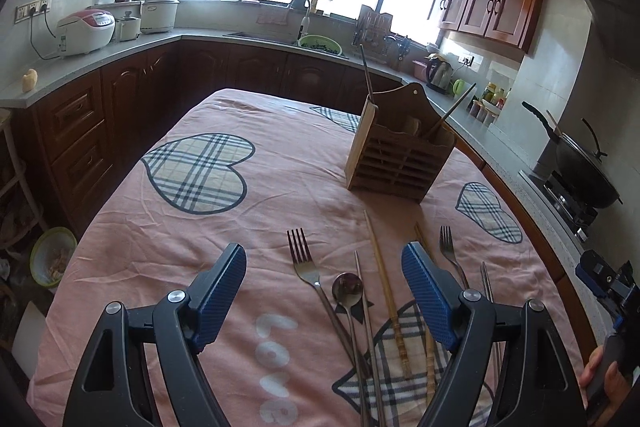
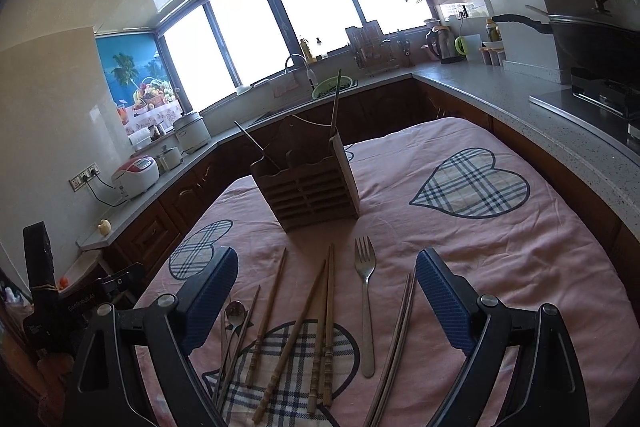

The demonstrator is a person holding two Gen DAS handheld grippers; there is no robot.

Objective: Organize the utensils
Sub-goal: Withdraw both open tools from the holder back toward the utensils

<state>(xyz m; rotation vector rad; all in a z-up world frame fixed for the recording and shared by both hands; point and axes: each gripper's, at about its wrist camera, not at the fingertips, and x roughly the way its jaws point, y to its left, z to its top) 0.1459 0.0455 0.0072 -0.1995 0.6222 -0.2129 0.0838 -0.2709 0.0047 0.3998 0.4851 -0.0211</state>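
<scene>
A: How are the fingers?
B: Both the left gripper (image 1: 324,291) and right gripper (image 2: 326,297) are wide open, holding nothing.
A: And the utensils?
B: The spoon (image 1: 349,287), forks (image 2: 365,267) and chopsticks (image 2: 328,307) lie between the fingers; the holder (image 2: 308,187) stands beyond the fingertips.

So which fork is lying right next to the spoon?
The fork on the left in the left wrist view; its handle runs beside the spoon. The other fork lies farther right, past the wooden chopsticks.
</scene>
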